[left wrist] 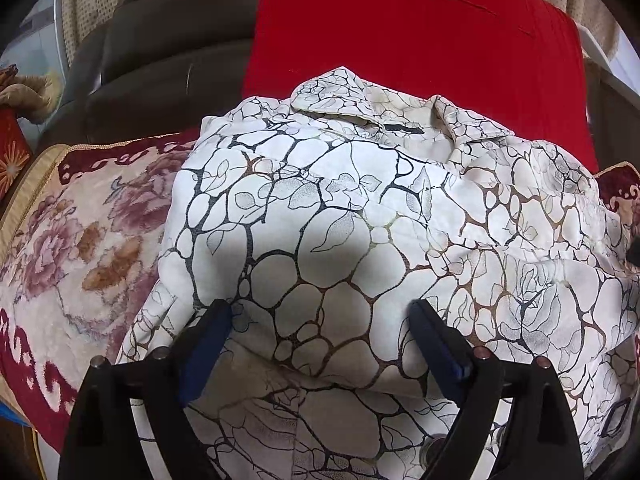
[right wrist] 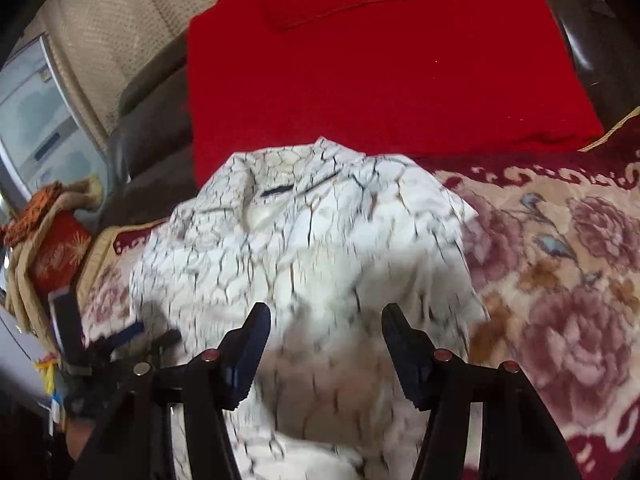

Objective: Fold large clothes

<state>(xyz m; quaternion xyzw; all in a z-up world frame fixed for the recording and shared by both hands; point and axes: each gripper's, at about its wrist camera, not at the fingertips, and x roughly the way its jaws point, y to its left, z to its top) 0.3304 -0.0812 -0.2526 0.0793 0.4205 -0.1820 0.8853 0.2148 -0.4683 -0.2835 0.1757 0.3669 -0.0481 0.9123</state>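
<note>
While the white shirt [left wrist: 340, 216] with its dark vein-and-leaf print lies folded into a rough block on the floral blanket [left wrist: 80, 232], both grippers hang above it, angled downward. Its collar [left wrist: 360, 108] sits at the far edge, touching a red cloth [left wrist: 420, 40] that is spread behind it over a dark brown sofa [left wrist: 160, 40]. The left gripper [left wrist: 320, 312] has its fingers [left wrist: 212, 328] spread wide over the near part of the shirt; nothing is pinched between them, and whether the tips touch the fabric cannot be told. In the right wrist view, which is blurred, the right gripper [right wrist: 326, 316] also shows its fingers [right wrist: 400, 332] parted, with the shirt [right wrist: 304, 240] beneath the gap and no fold caught between them. The left gripper [right wrist: 116, 344] appears there at the shirt's left edge. Floral blanket [right wrist: 560, 280] extends bare to the shirt's right
</note>
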